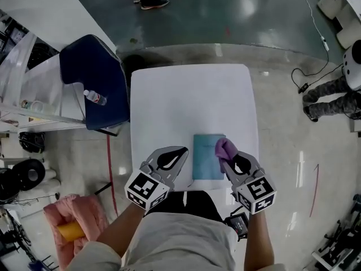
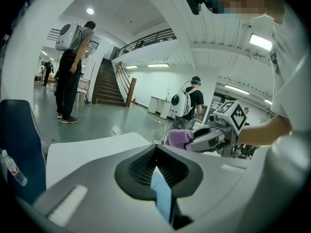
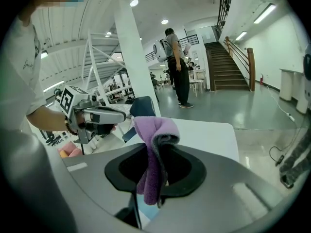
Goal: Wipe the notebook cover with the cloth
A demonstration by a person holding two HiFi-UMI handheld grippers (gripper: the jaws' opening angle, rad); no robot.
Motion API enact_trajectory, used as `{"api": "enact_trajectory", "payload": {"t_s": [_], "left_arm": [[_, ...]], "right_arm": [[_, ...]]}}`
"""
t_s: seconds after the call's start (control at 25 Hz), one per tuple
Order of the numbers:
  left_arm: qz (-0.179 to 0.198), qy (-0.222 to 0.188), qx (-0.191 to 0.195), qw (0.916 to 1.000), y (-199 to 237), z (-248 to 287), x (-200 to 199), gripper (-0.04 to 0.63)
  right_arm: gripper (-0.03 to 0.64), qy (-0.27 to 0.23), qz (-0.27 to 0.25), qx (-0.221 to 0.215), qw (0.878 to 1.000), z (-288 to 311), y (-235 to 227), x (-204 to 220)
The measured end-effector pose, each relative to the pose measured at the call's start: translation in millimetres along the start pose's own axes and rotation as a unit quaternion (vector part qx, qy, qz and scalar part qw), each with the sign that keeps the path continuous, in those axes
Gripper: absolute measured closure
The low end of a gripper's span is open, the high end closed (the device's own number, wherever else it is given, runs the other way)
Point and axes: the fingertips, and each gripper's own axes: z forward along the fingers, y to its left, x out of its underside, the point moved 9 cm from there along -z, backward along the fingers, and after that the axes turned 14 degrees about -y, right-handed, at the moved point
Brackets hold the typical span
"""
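Note:
A teal notebook (image 1: 207,157) lies flat on the white table (image 1: 186,100), close to its near edge. My right gripper (image 1: 227,159) hovers at the notebook's right edge, shut on a bunched purple cloth (image 1: 225,147) that hangs from its tips (image 3: 153,147). At the notebook's left edge, slightly above the table, is my left gripper (image 1: 184,150). Its jaws are shut with nothing in them. In the left gripper view a strip of notebook (image 2: 163,198) shows below the closed tips, and the cloth (image 2: 180,137) appears beyond them.
A dark blue chair (image 1: 96,81) with a water bottle (image 1: 95,97) stands off the table's left side. A pink bundle (image 1: 73,219) lies on the floor at lower left. A person (image 1: 333,92) and a cable (image 1: 307,81) are to the right, and other people stand farther off.

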Motion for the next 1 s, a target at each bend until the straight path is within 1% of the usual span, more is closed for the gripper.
{"api": "enact_trajectory", "payload": {"t_s": [0.24,0.48,0.64,0.88,1.0], "left_arm": [[-0.017,0.011,-0.007,0.9998,13,-3,22,0.595],[-0.019,0.018,-0.016,0.9995,22,-3,38,0.595],[-0.037,0.015,-0.018,0.999,33,2,47,0.595],[-0.056,0.019,-0.026,0.9979,49,-3,66,0.595],[-0.06,0.022,-0.028,0.9976,56,-1,77,0.595]], "right_arm": [[0.512,0.01,-0.011,0.0,1.0,14,-7,12],[0.512,0.035,-0.023,-0.009,0.999,31,-9,26],[0.514,0.044,-0.026,-0.014,0.999,46,-13,35],[0.514,0.075,-0.052,-0.021,0.996,73,-10,55],[0.514,0.098,-0.086,-0.025,0.991,84,-11,61]]}}
